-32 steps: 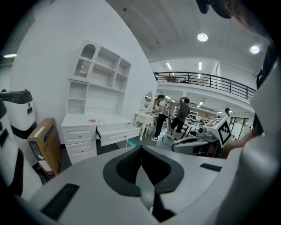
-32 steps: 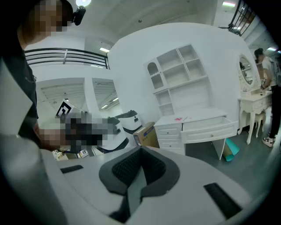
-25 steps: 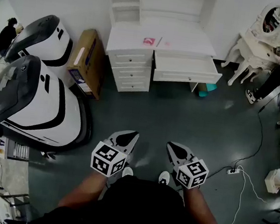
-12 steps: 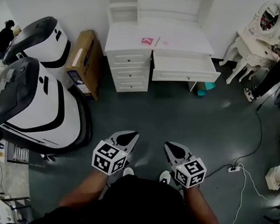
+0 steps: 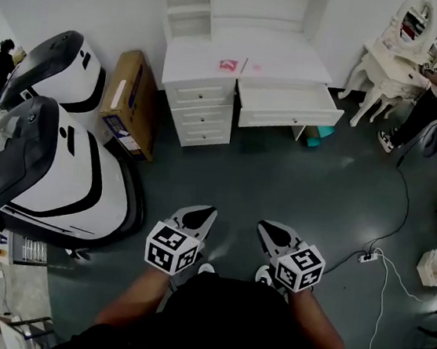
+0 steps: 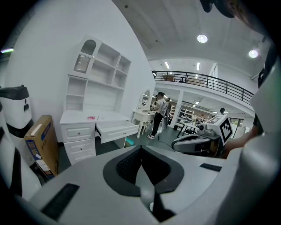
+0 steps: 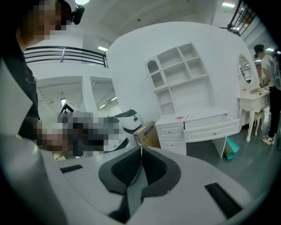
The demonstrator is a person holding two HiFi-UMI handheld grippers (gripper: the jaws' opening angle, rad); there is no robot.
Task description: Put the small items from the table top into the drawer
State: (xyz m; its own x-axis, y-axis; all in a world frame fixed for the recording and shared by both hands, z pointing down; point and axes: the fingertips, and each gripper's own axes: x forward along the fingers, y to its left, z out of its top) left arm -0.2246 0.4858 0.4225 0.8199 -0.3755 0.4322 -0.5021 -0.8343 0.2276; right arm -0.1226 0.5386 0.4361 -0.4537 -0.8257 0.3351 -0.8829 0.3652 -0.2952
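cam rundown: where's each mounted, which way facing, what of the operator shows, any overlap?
Head view: on the person's head, steeply down at the floor and white desk with open drawer; forearms, left claw and right claw show.
Left gripper view: on the left claw, along its shut jaws toward the desk; right claw at right.
Right gripper view: on the right claw, along its shut jaws toward the desk; person's body at left.
Shared: all three see the desk and open drawer.

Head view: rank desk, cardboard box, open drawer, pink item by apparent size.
1. desk, largest.
2. cardboard box and open drawer: they look about alike, so not ranked.
3. pink item on the desk top, smallest by far.
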